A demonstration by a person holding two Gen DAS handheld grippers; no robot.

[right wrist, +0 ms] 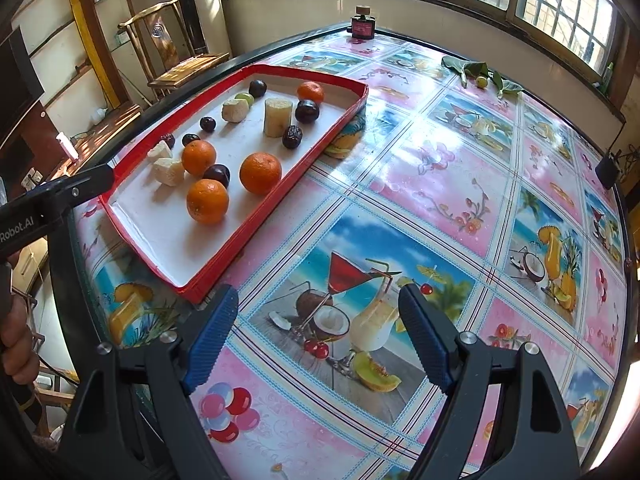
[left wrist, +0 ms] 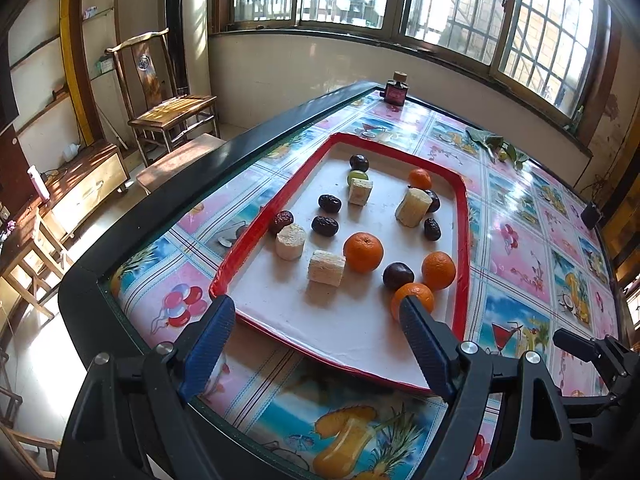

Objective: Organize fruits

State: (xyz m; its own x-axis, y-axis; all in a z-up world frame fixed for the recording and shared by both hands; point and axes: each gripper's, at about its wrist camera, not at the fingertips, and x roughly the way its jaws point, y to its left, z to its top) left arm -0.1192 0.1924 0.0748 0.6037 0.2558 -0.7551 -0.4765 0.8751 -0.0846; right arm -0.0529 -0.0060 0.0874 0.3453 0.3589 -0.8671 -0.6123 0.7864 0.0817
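A red-rimmed white tray [left wrist: 256,232] [right wrist: 320,144] lies on the table and holds mixed fruit: several oranges [left wrist: 363,252] [right wrist: 260,173], dark plums [left wrist: 398,276] [right wrist: 307,111], dark red dates [left wrist: 325,225] [right wrist: 291,137], pale sugarcane chunks [left wrist: 326,267] [right wrist: 277,117] and one green fruit [left wrist: 357,177] [right wrist: 245,98]. My left gripper [left wrist: 316,314] is open above the tray's near edge, its right finger in front of an orange [left wrist: 416,294]. My right gripper [right wrist: 318,306] is open over bare tablecloth to the right of the tray, holding nothing.
The table [right wrist: 440,184] has a glossy fruit-print cloth and a dark raised edge. A small dark bottle [left wrist: 396,90] [right wrist: 363,24] stands at the far end, with leaves and a small fruit [right wrist: 482,76] near the window. A wooden chair [left wrist: 168,108] and benches stand left. The left gripper's body [right wrist: 48,204] and a hand [right wrist: 16,344] show at left.
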